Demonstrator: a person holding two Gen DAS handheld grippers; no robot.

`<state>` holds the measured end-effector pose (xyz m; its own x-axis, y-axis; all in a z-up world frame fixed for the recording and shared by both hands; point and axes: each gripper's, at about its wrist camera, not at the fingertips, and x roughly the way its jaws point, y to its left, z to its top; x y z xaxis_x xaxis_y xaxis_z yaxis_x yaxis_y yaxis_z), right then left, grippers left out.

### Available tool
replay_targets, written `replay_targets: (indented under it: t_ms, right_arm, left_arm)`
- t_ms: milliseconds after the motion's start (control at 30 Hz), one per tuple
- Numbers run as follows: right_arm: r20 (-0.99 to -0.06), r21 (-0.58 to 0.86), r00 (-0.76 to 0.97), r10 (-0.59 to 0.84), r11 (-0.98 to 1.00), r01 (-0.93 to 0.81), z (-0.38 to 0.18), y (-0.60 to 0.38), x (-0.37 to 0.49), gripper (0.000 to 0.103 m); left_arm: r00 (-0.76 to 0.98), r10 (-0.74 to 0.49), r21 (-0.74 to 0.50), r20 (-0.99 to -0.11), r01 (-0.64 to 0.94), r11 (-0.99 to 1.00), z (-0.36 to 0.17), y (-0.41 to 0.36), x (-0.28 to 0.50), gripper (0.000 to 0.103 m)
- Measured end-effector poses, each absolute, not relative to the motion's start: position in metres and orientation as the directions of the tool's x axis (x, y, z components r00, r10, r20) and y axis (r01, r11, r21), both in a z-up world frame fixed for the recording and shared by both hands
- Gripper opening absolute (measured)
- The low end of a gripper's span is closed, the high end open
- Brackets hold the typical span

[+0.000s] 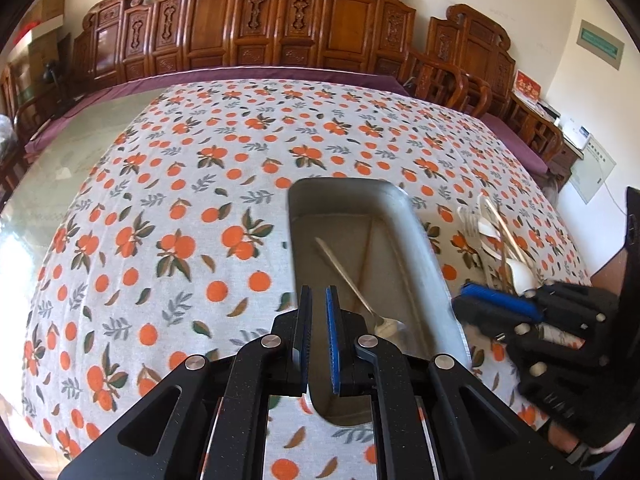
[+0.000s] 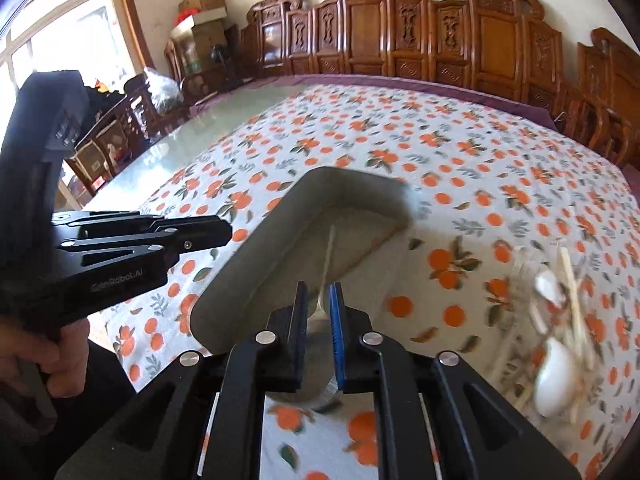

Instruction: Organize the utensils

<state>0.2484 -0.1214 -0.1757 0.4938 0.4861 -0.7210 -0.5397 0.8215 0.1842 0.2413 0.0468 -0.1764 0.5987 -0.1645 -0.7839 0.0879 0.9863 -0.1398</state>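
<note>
A metal tray (image 1: 424,248) is lying on a tablecloth printed with oranges (image 1: 180,184), and a metal spoon (image 1: 352,288) is resting inside it with its bowl toward the near end. The left gripper (image 1: 319,300) is hovering over the tray's near left rim with its jaws nearly together and nothing between them; the right gripper (image 2: 319,300) is hanging over the spoon's bowl with a narrow gap between its pads, not pressing on the spoon. A loose pile of white spoons, forks and chopsticks (image 1: 500,244) is lying on the cloth just right of the tray.
</note>
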Motion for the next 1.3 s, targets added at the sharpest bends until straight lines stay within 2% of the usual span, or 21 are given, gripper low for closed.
replay_targets:
  t_ms: [100, 233, 300, 433, 500, 600, 633, 667, 733, 1067, 1300]
  right_arm:
    - [-0.712, 0.168, 0.534, 0.456, 0.849, -0.5, -0.171, -0.155, 0.248, 0.013]
    - [-0.707, 0.146, 0.586, 0.395, 0.893, -0.425, -0.17, -0.202, 0.253, 0.013]
    - [-0.705, 0.142, 0.605, 0.369, 0.91, -0.39, -0.17, -0.224, 0.257, 0.013]
    - [-0.71, 0.116, 0.633, 0.309, 0.938, -0.327, -0.177, -0.263, 0.265, 0.013]
    - [-0.715, 0.096, 0.642, 0.277, 0.949, -0.302, -0.184, -0.28, 0.268, 0.013]
    - [-0.725, 0.094, 0.642, 0.248, 0.96, -0.265, -0.196, -0.301, 0.272, 0.014]
    - [-0.728, 0.095, 0.641, 0.242, 0.962, -0.255, -0.201, -0.305, 0.272, 0.018]
    - [-0.733, 0.102, 0.637, 0.239, 0.964, -0.244, -0.206, -0.311, 0.273, 0.02]
    - [-0.745, 0.113, 0.625, 0.232, 0.968, -0.224, -0.215, -0.32, 0.273, 0.023]
    - [-0.816, 0.179, 0.517, 0.256, 0.964, -0.195, -0.253, -0.329, 0.278, 0.023]
    - [-0.83, 0.156, 0.499, 0.251, 0.962, -0.224, -0.261, -0.324, 0.275, 0.022]
  left_arm:
    - [0.602, -0.179, -0.13, -0.778, 0.124, 0.984, -0.175, 0.033, 0.238, 0.024]
    - [0.594, -0.198, -0.117, -0.78, 0.172, 0.978, -0.175, 0.013, 0.235, 0.029]
    - [0.594, -0.206, -0.11, -0.778, 0.195, 0.975, -0.174, 0.003, 0.233, 0.037]
    - [0.587, -0.219, -0.1, -0.78, 0.228, 0.968, -0.176, -0.014, 0.231, 0.045]
    - [0.584, -0.224, -0.094, -0.78, 0.245, 0.965, -0.177, -0.022, 0.23, 0.052]
    - [0.582, -0.235, -0.094, -0.779, 0.262, 0.96, -0.177, -0.033, 0.227, 0.055]
    - [0.579, -0.239, -0.095, -0.779, 0.268, 0.959, -0.177, -0.036, 0.227, 0.058]
    - [0.579, -0.243, -0.095, -0.778, 0.274, 0.957, -0.177, -0.039, 0.226, 0.066]
    - [0.58, -0.253, -0.089, -0.774, 0.296, 0.951, -0.176, -0.047, 0.223, 0.067]
    - [0.588, -0.265, -0.067, -0.764, 0.335, 0.94, -0.179, -0.07, 0.215, 0.067]
    - [0.591, -0.257, -0.041, -0.764, 0.353, 0.935, -0.183, -0.088, 0.211, 0.067]
